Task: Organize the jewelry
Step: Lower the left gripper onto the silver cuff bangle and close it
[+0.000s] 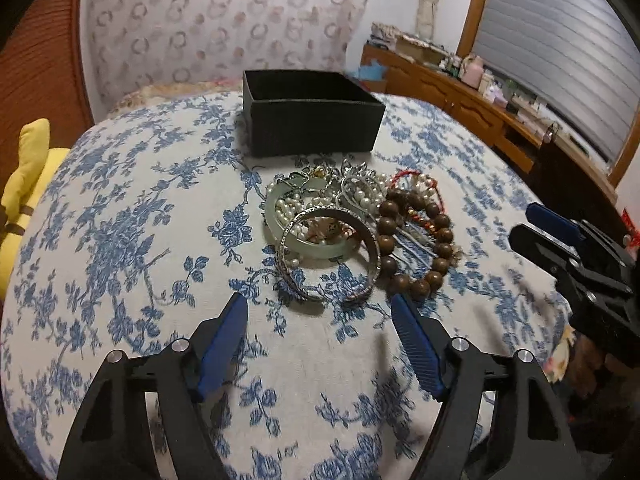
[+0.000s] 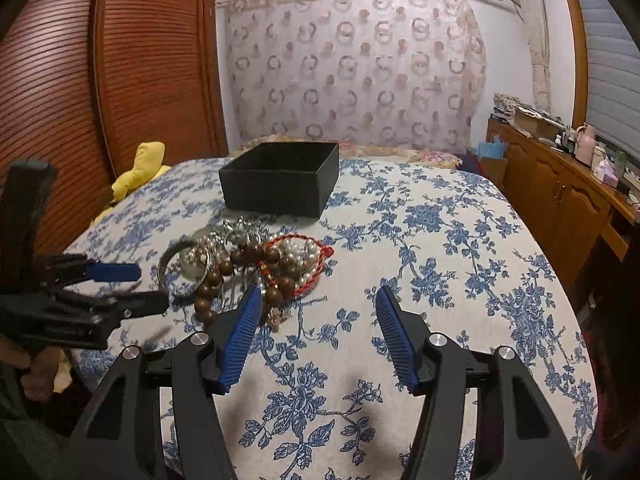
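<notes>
At the far left, a soft yellow plush (image 1: 28, 184) slumped off the edge of the bed beside a ribbed wooden wardrobe (image 2: 100, 80). The bedspread (image 1: 120, 240), a matte cloth printed with blue flowers, lay flat and bare on its left half, leaving plenty of room there. The left gripper (image 1: 320, 308) hovered low over the near side, its ribbed blue pads spread wide apart, holding nothing, pointing at the jewelry pile (image 1: 352, 232) just ahead of the tips. In that heap a wide engraved metal bangle (image 1: 332, 260) leaned on a smooth pale green bangle (image 1: 304, 244), both round, with small pearls tangled inside them. To their right curled a loop of round brown wooden beads (image 1: 416, 252), and a thin red cord (image 2: 316, 248) beyond that; the silver pieces behind were too jumbled for me to tell apart. The pile ran longest across the bed, left to right. Behind it stood a square black box (image 1: 312, 120), open-topped and velvety, a corner turned toward the pile. Further right the right gripper (image 2: 318, 300) also hung parted and empty, over clear printed cloth that stretched to the bed's right edge, with a wooden cabinet (image 2: 560, 200) past it.
</notes>
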A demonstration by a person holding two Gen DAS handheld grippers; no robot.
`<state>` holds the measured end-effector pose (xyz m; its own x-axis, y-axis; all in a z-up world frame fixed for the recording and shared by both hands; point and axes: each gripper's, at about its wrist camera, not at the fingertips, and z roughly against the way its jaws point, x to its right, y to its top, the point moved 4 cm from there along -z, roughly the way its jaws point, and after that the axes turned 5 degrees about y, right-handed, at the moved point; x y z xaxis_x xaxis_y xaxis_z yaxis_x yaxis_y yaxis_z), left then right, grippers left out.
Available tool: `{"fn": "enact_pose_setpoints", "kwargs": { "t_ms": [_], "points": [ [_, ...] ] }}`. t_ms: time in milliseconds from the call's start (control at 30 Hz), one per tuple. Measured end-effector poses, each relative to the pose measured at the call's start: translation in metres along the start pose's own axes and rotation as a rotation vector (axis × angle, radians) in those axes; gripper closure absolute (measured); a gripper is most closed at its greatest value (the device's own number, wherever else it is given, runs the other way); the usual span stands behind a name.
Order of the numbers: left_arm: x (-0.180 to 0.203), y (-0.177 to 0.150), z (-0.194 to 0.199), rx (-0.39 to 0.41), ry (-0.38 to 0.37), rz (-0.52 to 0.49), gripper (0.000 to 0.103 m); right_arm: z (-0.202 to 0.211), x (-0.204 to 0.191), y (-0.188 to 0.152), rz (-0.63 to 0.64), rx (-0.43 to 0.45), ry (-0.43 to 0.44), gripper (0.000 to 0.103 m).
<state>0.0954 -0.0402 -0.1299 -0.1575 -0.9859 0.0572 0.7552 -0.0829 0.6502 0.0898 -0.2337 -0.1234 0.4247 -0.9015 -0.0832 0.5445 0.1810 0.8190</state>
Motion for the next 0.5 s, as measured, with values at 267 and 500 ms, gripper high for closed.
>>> {"fn": "enact_pose_setpoints", "kwargs": {
  "t_ms": [267, 500],
  "points": [
    [0.009, 0.010, -0.015, -0.024, 0.032, -0.071, 0.038, 0.000, 0.001, -0.002, -0.008, 0.006, 0.002, 0.041],
    [0.014, 0.015, -0.018, -0.025, 0.045, -0.092, 0.046, 0.000, 0.002, -0.003, -0.013, 0.005, 0.007, 0.041]
  ]
}}
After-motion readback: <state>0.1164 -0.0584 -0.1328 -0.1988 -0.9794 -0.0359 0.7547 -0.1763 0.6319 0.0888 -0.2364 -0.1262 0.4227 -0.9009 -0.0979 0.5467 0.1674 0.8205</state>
